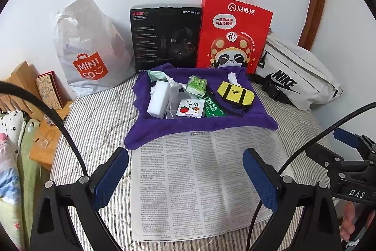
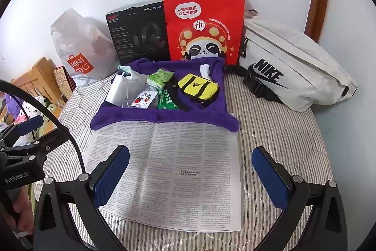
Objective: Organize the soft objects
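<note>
A purple towel lies on the striped bed beyond a printed newspaper sheet. On the towel sit a yellow mini duffel pouch, a white block, a green tissue pack, a small tomato-print packet and a green sachet. My left gripper hangs open over the newspaper, holding nothing. My right gripper is open over the same sheet, also with nothing between its fingers.
Against the wall stand a grey Miniso bag, a black headset box and a red paper bag. A white Nike waist bag lies at the right. A wooden bed frame is on the left.
</note>
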{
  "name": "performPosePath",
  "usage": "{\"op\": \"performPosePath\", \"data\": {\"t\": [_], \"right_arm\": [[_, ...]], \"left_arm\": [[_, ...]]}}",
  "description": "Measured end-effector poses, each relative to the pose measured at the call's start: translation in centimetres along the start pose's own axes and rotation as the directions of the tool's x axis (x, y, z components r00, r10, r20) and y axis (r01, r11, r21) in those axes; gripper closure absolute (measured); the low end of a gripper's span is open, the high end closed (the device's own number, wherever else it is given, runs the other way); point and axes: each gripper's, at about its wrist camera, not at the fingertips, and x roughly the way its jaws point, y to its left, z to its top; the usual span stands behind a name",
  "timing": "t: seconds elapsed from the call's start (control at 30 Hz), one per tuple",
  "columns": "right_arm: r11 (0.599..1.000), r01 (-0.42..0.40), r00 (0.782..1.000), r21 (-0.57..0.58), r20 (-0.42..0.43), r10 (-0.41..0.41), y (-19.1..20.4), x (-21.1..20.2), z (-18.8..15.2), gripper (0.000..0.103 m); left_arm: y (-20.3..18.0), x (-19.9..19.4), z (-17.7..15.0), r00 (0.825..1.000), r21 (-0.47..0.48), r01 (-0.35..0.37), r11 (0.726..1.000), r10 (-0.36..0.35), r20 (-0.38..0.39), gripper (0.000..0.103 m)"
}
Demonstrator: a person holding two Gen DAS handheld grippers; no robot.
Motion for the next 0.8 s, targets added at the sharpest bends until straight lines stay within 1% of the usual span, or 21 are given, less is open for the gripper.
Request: {"op": "performPosePath", "data": {"t": [0.8], "right_arm": [[1.000,0.009,1.000,-0.012,-0.007,-0.009,-0.18,-0.14,0.26,0.000]], "left_arm": [[0.16,-0.38,-0.06,1.000,-0.004,0.007,1.000,-0.007,0.004,0.005]]}}
